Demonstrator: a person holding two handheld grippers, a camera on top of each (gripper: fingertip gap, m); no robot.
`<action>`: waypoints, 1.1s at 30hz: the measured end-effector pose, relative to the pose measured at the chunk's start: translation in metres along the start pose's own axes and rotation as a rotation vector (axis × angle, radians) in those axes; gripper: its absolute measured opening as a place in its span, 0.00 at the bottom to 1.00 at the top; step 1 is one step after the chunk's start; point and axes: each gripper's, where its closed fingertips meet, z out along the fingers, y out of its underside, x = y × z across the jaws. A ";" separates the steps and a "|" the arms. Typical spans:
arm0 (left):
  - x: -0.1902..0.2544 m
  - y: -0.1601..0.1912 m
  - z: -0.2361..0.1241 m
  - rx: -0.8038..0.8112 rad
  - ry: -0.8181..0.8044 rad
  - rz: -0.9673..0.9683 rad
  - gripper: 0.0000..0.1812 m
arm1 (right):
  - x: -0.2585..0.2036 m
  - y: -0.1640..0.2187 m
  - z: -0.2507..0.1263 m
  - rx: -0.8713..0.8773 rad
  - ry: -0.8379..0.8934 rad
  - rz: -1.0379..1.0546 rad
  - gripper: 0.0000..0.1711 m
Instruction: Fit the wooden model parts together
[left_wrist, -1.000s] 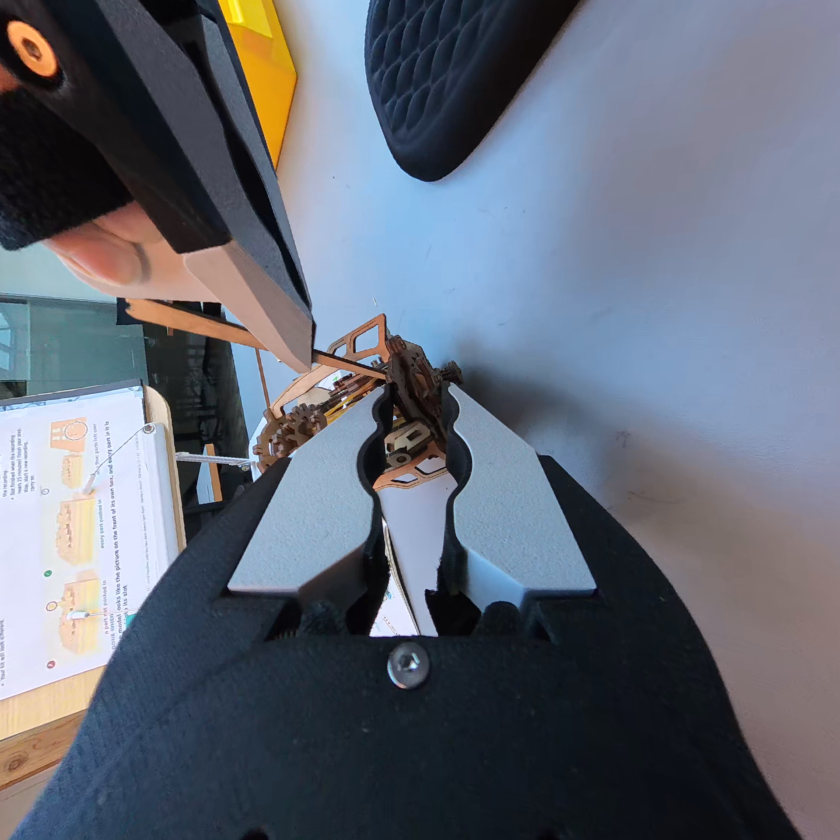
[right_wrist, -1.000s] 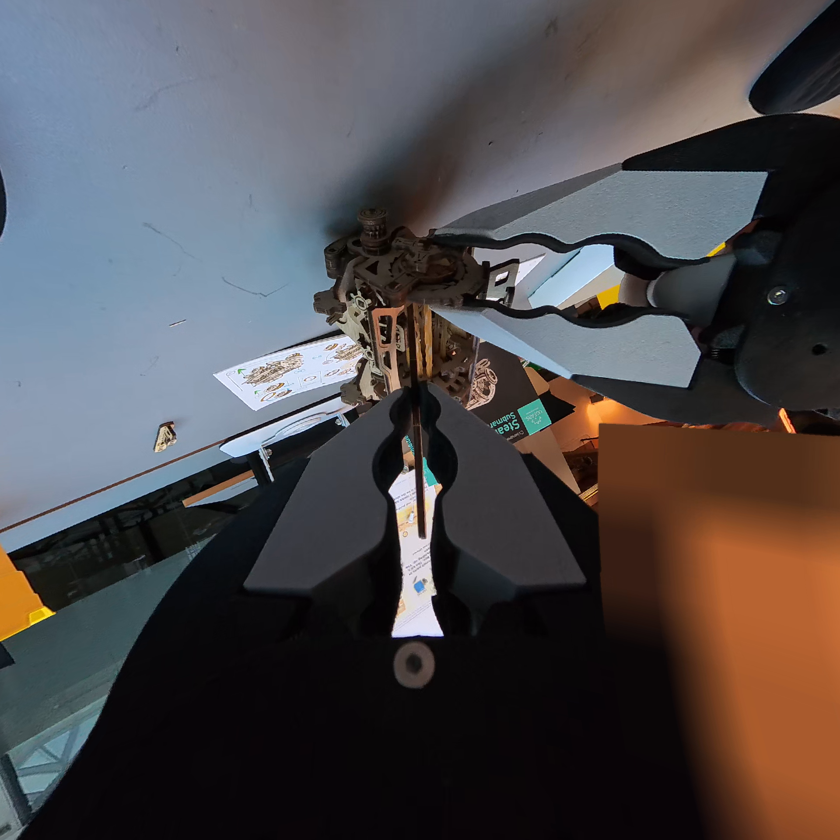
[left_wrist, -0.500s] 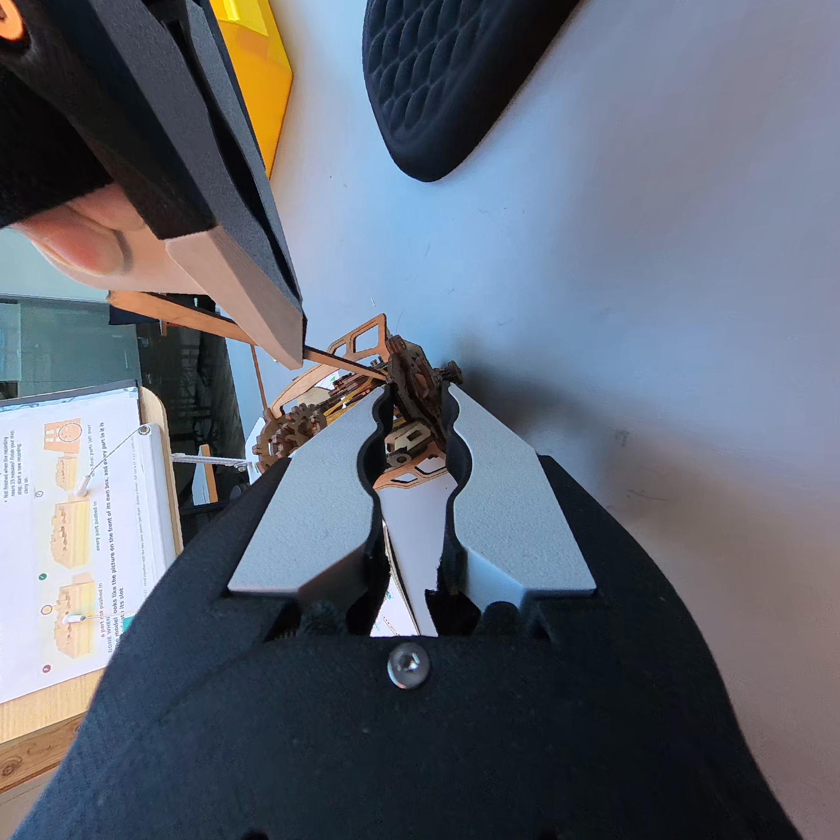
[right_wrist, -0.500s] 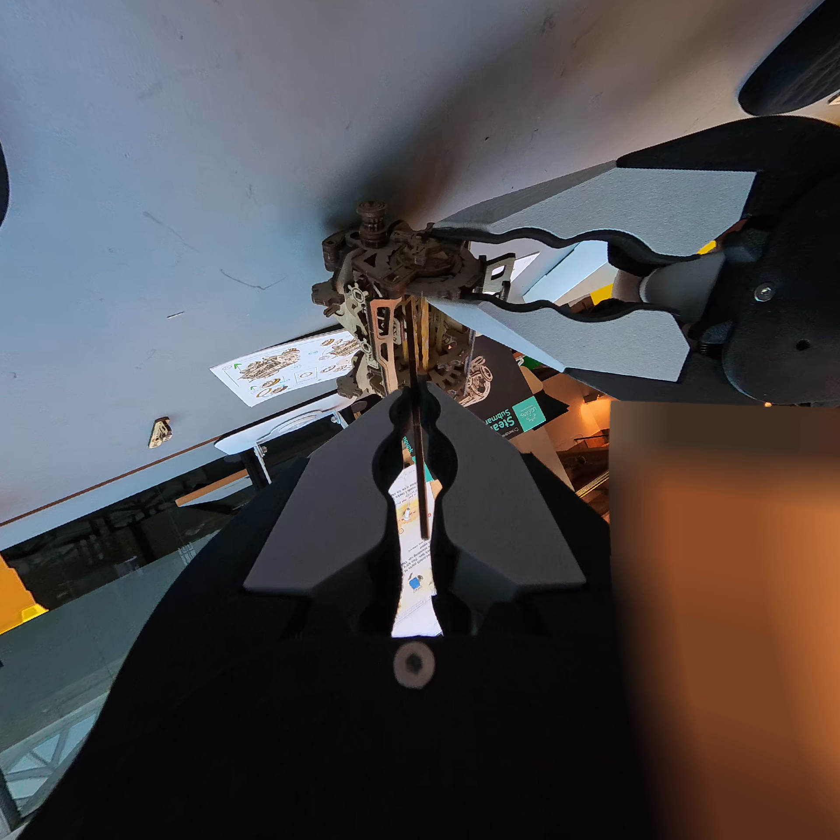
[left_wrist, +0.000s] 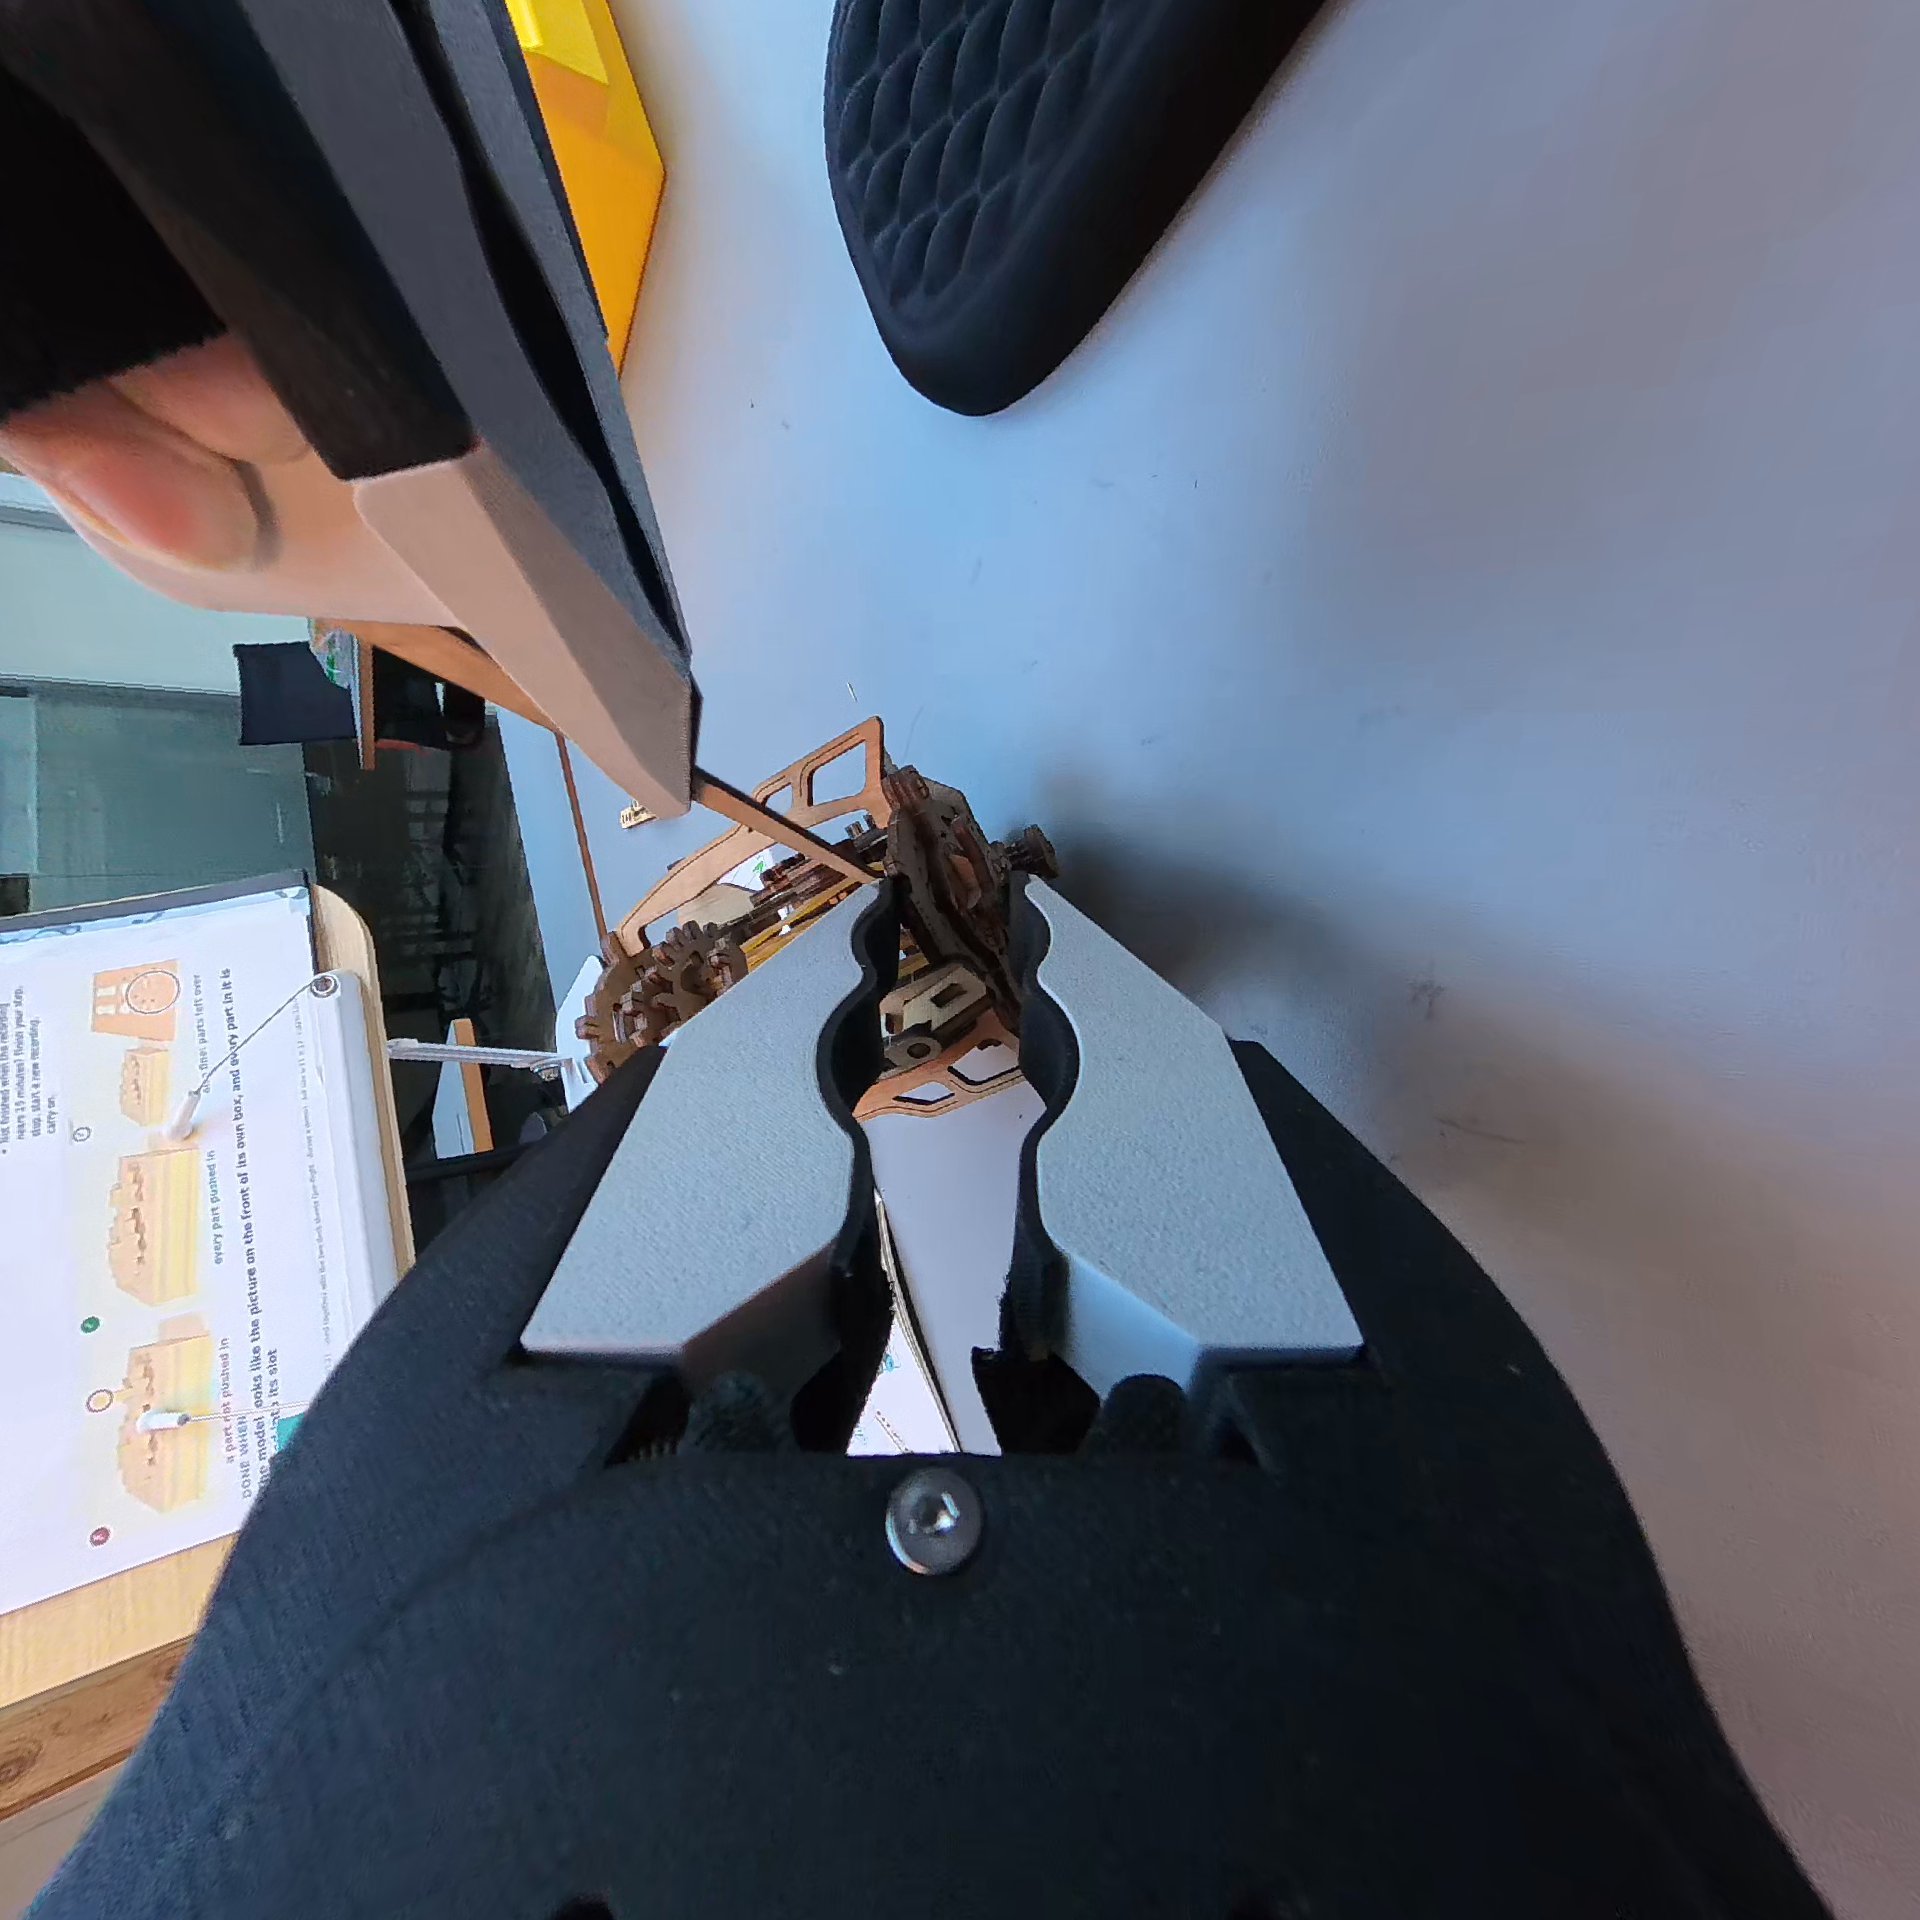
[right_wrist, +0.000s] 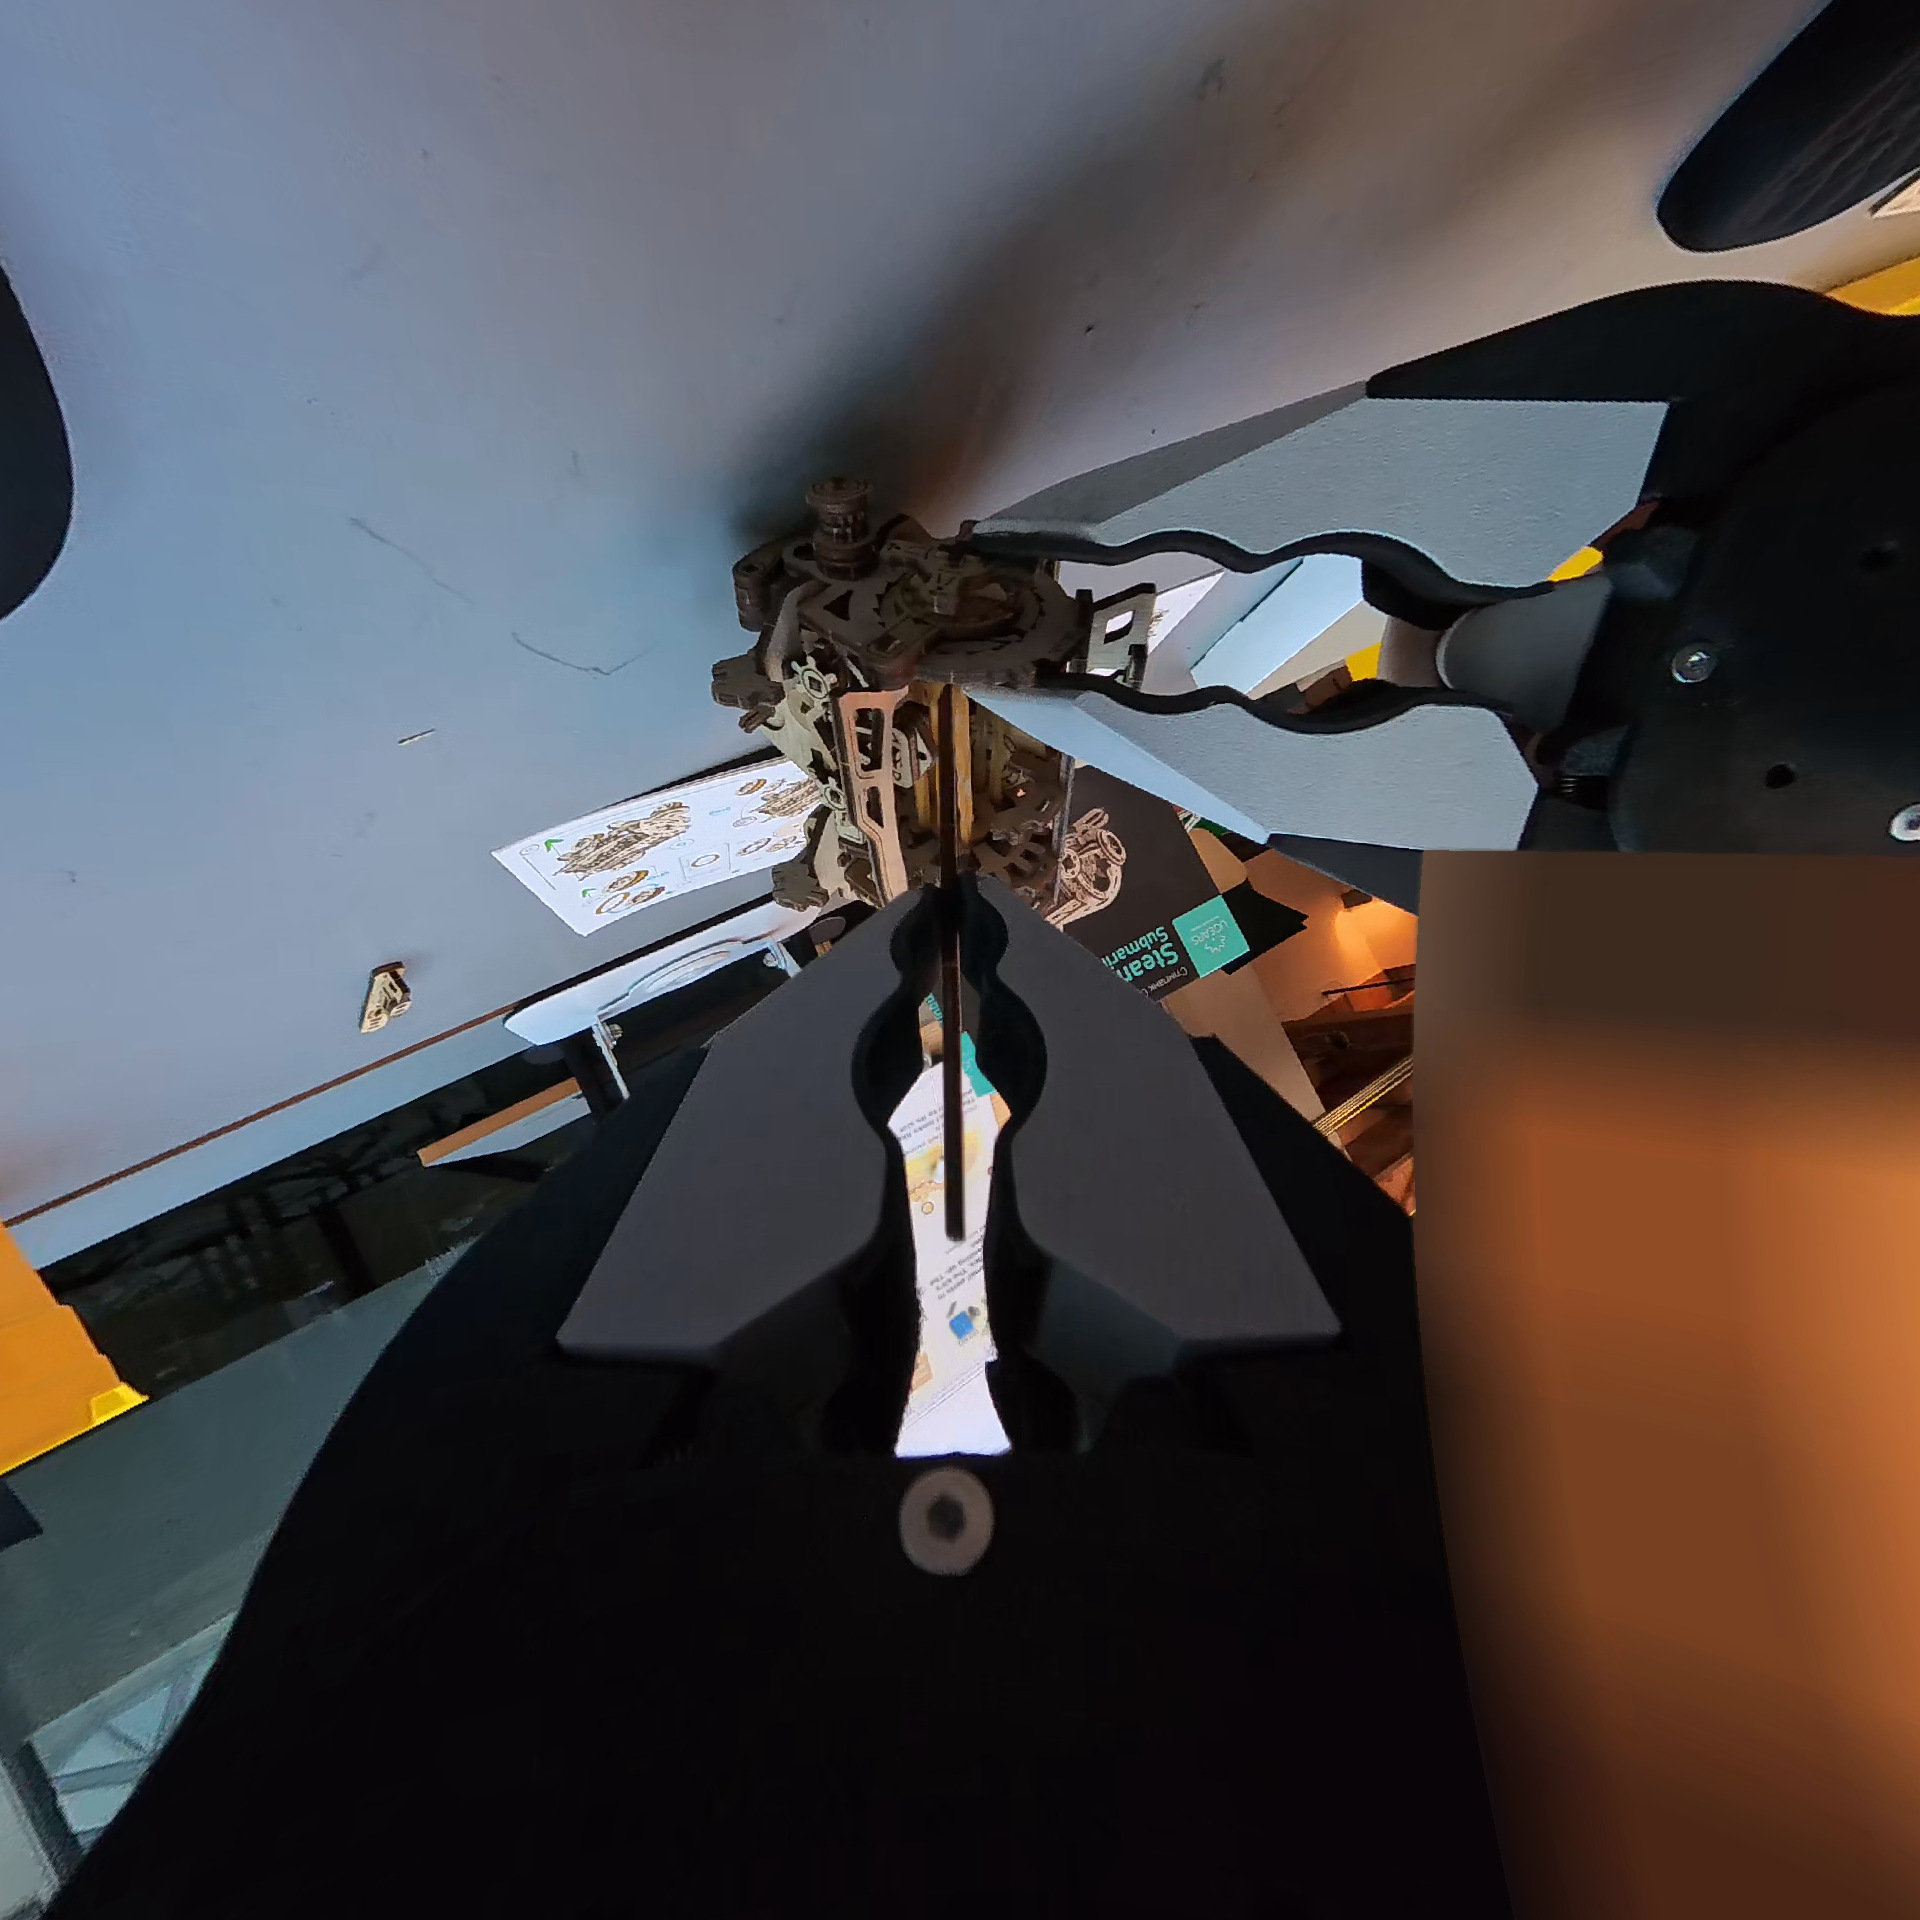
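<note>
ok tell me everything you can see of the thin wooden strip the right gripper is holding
The thin wooden strip is a flat, dark-edged laser-cut piece seen edge-on, pinched between the shut jaws of the right gripper. Its rear end sticks back between the jaws; its front end reaches into the wooden gear model, held by the left gripper. In the left wrist view it slants down to the model.

Our left tongs (left_wrist: 951, 914) have a black textured body, grey wavy-edged fingers (left_wrist: 727, 1122) and a silver screw (left_wrist: 932, 1521); our right tongs (right_wrist: 943, 914) look all dark.
</note>
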 end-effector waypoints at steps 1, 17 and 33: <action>0.000 0.000 0.000 -0.001 0.000 0.001 0.10 | 0.000 0.000 0.001 -0.003 0.000 -0.002 0.01; 0.000 0.000 0.001 0.001 0.005 0.005 0.10 | 0.000 -0.001 -0.004 -0.028 -0.005 0.065 0.01; -0.001 0.001 0.001 -0.001 0.007 0.004 0.10 | 0.004 0.009 0.002 -0.056 -0.016 0.112 0.01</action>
